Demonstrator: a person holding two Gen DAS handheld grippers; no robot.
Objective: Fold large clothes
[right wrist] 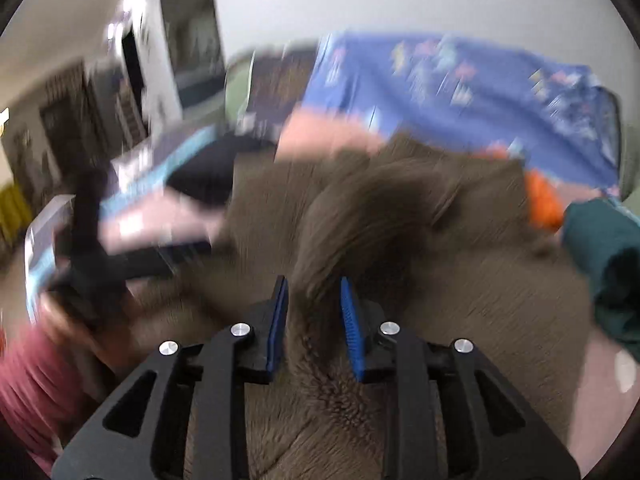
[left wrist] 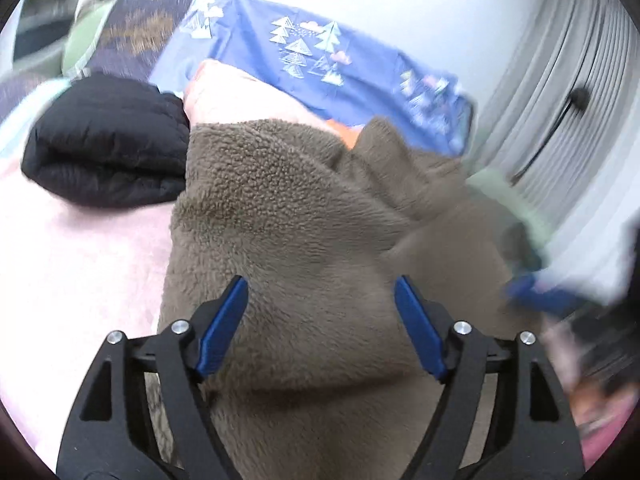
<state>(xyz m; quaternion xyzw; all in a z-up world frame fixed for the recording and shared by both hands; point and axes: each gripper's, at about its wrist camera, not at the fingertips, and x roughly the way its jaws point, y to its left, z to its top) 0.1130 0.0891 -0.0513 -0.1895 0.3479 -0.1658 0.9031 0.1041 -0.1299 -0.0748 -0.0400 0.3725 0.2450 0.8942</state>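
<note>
Writing: no brand, label or readable text is seen in either view; only printed tree and cloud motifs are made out on the blue sheet [left wrist: 320, 52].
Task garment: a brown fleece garment [left wrist: 304, 216] is spread over the bed's pink cover [left wrist: 80, 248], filling the middle and the 6 o'clock part of both views.
Left gripper: the left gripper [left wrist: 322, 312] is held above the fleece with its blue fingers [left wrist: 224, 328] set wide apart; nothing is pinched between them.
Right gripper: the right gripper [right wrist: 314, 312] is seen with its jaws narrow and a raised fold of the fleece between them; whether the pads press on it cannot be told through the motion blur.
Left wrist view only: a folded black padded jacket [left wrist: 108, 148] is shown at 9 o'clock, touching the fleece edge; a pale pink bundle [left wrist: 236, 92] is seen beyond it at 11 o'clock; grey curtains [left wrist: 560, 92] are seen at 2 o'clock.
Right wrist view only: a dark teal garment [right wrist: 604, 264] is shown at 3 o'clock, an orange item [right wrist: 542, 200] just beside it at 2 o'clock, and a pink sleeve [right wrist: 32, 380] at 8 o'clock.
</note>
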